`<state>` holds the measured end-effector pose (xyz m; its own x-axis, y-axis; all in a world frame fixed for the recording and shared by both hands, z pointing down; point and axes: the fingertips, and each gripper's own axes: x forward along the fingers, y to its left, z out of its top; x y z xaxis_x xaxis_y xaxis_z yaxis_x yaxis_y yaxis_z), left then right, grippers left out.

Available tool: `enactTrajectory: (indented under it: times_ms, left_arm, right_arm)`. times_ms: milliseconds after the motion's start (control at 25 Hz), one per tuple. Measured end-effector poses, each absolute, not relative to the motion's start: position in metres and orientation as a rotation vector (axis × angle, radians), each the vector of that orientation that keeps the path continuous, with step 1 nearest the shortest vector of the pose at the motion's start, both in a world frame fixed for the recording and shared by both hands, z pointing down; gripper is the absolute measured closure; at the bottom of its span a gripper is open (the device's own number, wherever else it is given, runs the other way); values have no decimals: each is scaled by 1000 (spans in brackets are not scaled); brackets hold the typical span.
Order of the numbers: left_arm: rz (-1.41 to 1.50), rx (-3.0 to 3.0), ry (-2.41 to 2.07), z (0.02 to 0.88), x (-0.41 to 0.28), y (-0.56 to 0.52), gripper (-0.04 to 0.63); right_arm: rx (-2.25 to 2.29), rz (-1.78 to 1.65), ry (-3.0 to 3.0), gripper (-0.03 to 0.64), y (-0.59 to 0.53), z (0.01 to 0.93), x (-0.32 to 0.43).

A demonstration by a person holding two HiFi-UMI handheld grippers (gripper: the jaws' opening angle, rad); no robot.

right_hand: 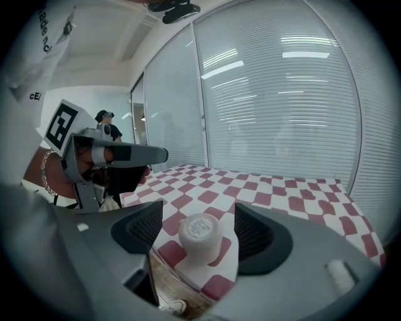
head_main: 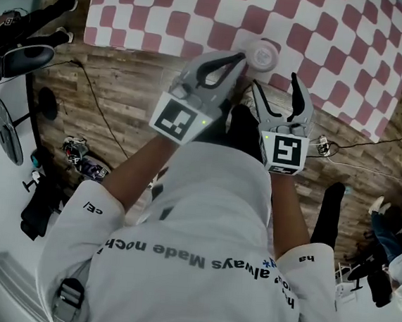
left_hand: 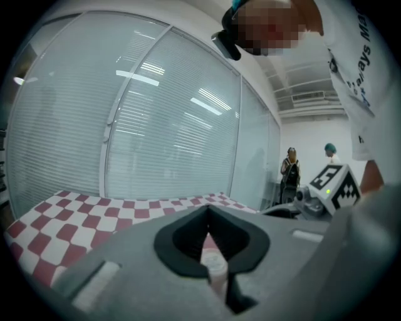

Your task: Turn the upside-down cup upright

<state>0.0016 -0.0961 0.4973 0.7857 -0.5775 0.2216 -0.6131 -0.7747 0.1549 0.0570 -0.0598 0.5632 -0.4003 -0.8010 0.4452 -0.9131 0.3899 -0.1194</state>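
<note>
A small cream-white cup stands upside-down on the red-and-white checked tablecloth, close to the edge of the table that is nearest to the person. Its flat round base looks upward. The base has a shallow sunk circle with some faint grey print inside, too small to read. The wall of the cup is smooth and plain, and it becomes a little wider toward the rim, which rests on the cloth. No handle can be seen on it in any view.

The left gripper has its two jaws pressed together, with nothing between them. In the head view its tip is just beside the cup, at the cup's left side. Whether it touches the cup, I cannot tell.

The right gripper has its jaws wide apart. In the right gripper view the cup appears in the middle of the gap between the two dark ribbed pads, but it stands a little ahead of them and neither pad touches it, so this gripper holds nothing. Under these jaws the table edge and the brown wooden plank floor are visible.
</note>
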Motion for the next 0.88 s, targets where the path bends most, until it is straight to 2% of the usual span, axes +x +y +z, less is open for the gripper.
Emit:
enactTrajectory:
  times_ms: [320,880]
  left_arm:
    - [259,2758,-942,530,1,-99,592]
    - [287,2728,-981,574,-5,-109,592]
  right_arm:
    - [1472,512,-2320,219,-71,600,52]
    - [1451,516,-2293,184,-87,645,45]
